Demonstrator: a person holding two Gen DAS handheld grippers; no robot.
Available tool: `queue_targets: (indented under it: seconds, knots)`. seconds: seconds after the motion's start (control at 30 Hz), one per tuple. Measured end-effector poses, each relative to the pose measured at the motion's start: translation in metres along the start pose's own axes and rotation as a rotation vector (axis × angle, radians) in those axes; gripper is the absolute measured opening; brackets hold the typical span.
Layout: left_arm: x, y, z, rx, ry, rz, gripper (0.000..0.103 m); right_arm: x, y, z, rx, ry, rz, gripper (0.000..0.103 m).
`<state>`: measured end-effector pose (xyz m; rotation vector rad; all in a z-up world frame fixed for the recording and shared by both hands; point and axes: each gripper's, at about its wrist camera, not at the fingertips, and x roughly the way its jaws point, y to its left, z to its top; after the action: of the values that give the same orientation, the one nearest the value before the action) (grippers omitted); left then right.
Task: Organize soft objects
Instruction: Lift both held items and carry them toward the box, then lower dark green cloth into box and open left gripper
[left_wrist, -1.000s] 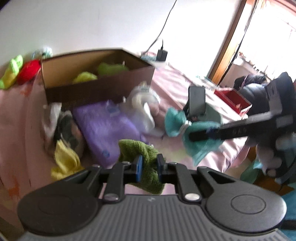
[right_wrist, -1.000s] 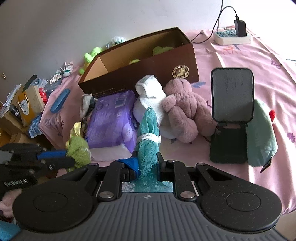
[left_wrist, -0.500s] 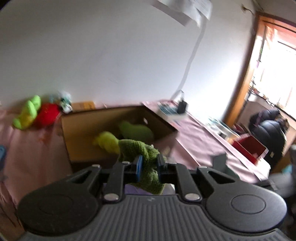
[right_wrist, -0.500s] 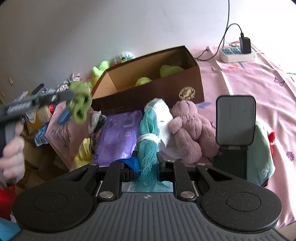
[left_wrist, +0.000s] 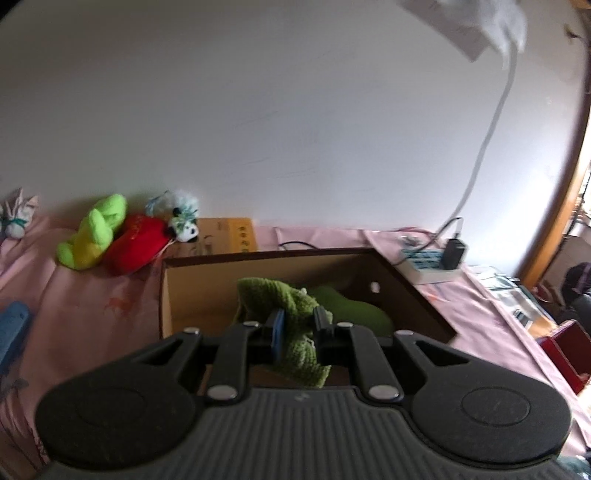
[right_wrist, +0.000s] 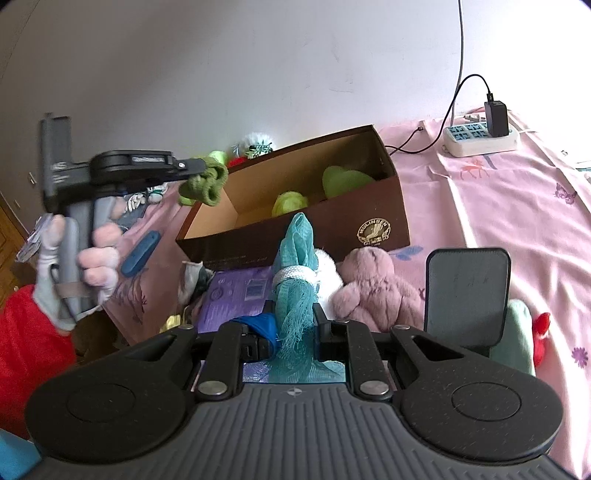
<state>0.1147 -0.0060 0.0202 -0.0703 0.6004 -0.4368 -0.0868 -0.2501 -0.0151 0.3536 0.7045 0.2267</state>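
While hovering: your left gripper (left_wrist: 297, 326) is clamping green knit (left_wrist: 291, 314) over box (left_wrist: 413, 295).
R gripper (right_wrist: 294, 325): you're pinching teal mesh bundle (right_wrist: 297, 280).

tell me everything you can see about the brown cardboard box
The brown cardboard box is a long, open-topped carton, dark brown outside and tan inside, with a round gold emblem printed on its near long side. It sits upright on the pink cloth. Inside lie two green soft items. A purple pack, a white plush and a pink teddy bear crowd its front. The left gripper holds a green knitted piece above its open top.
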Motion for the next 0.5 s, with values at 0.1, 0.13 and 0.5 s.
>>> queue_targets:
  seconds: [0.1, 0.13, 0.5]
  knots:
    - [0.026, 0.008, 0.0, -0.022, 0.03, 0.039, 0.012, 0.005, -0.005, 0.005, 0.006, 0.006, 0.008, 0.0]
    - [0.034, 0.01, -0.001, -0.025, 0.042, 0.06, 0.012, 0.007, -0.007, 0.007, 0.008, 0.009, 0.012, 0.0]
    - [0.087, 0.03, -0.022, -0.059, 0.169, 0.192, 0.049, 0.031, -0.02, 0.03, 0.005, 0.053, 0.067, 0.0]
